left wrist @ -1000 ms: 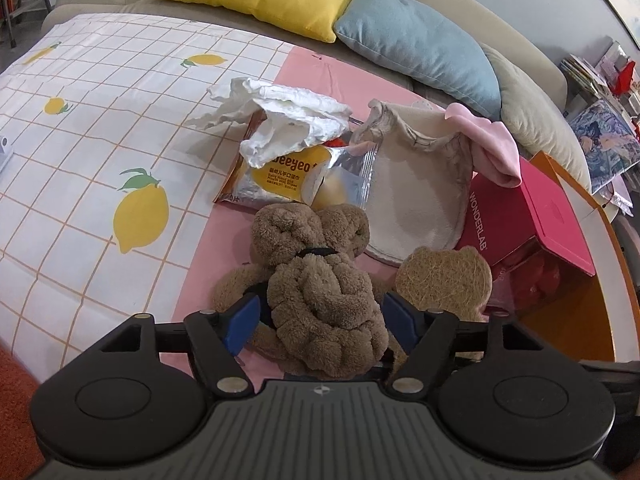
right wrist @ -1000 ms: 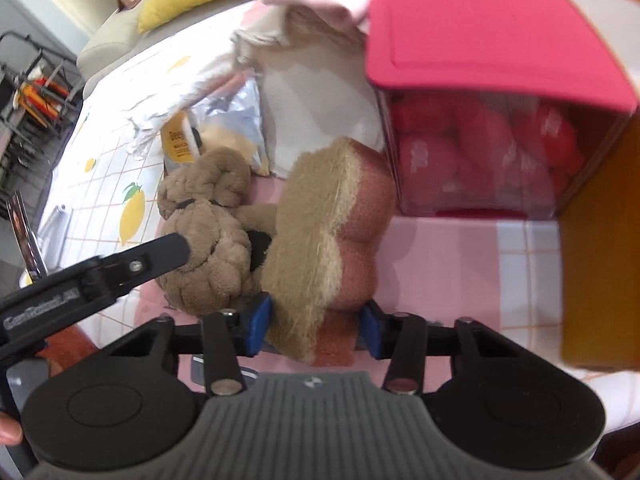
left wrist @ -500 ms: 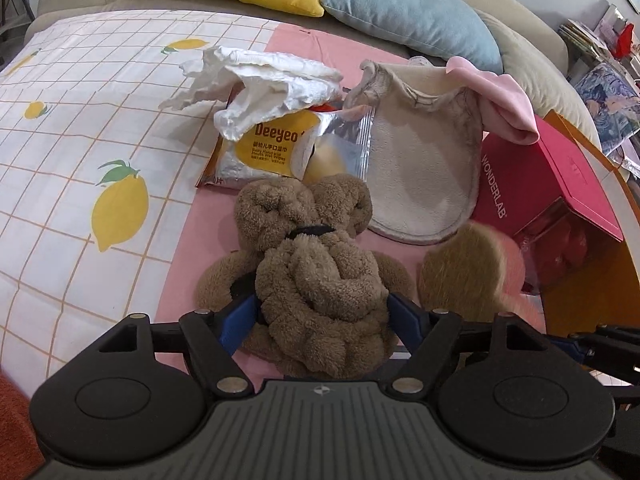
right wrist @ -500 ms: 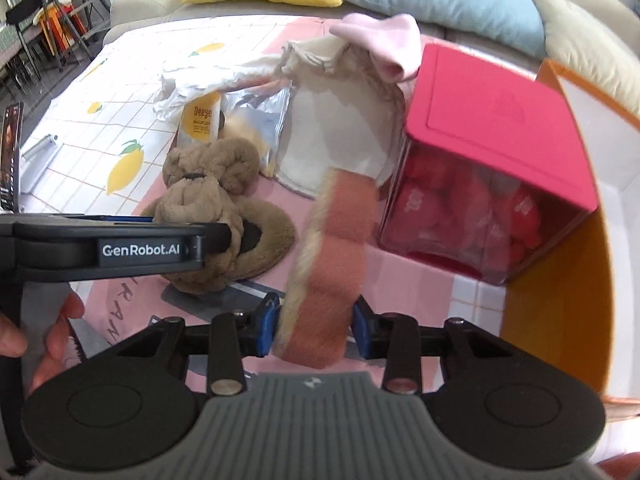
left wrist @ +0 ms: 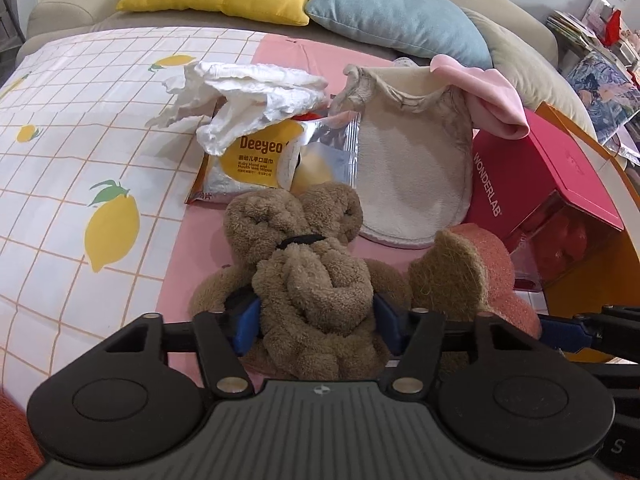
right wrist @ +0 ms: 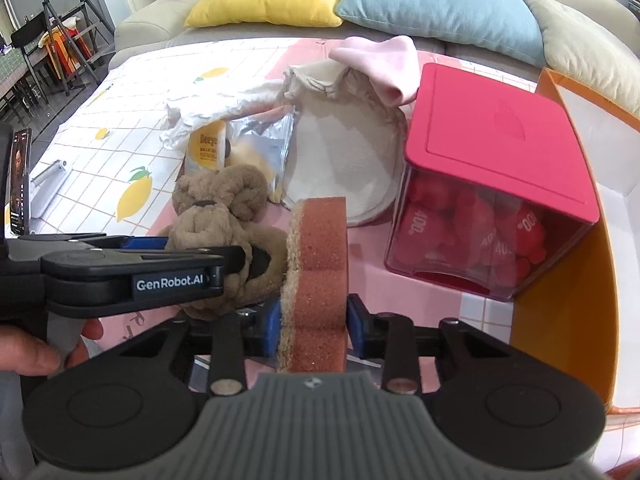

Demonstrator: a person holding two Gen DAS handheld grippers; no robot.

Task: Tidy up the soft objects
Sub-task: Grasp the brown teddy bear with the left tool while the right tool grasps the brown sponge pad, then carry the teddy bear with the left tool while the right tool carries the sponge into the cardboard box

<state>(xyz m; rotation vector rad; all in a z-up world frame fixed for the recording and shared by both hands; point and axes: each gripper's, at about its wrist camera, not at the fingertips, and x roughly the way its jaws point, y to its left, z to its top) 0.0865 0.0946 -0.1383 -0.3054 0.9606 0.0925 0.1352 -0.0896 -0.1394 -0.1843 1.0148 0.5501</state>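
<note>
Now, left tongs [left wrist: 318, 318]: closed on the brown plush toy [left wrist: 308, 272], blue pads pressed into its body at lower centre of the left wrist view.
Right tongs [right wrist: 314, 322]: clamped on the sponge [right wrist: 318, 268], which stood on edge, its tan scrubby face toward frame left.
Plush toy: lay on the pink cloth [left wrist: 280, 48], head pointing away from the camera, just beside the sponge.
Wet wipes pack [left wrist: 256, 168]: behind the toy, with a crumpled white tissue [left wrist: 248, 92] draped over its top.
Cream bib [left wrist: 412, 168]: right of the pack, a pink garment [left wrist: 488, 96] over its upper right corner.
Red-lidded box [right wrist: 496, 176]: right of centre in the right wrist view.
Orange bin [right wrist: 560, 296]: at the right edge.
</note>
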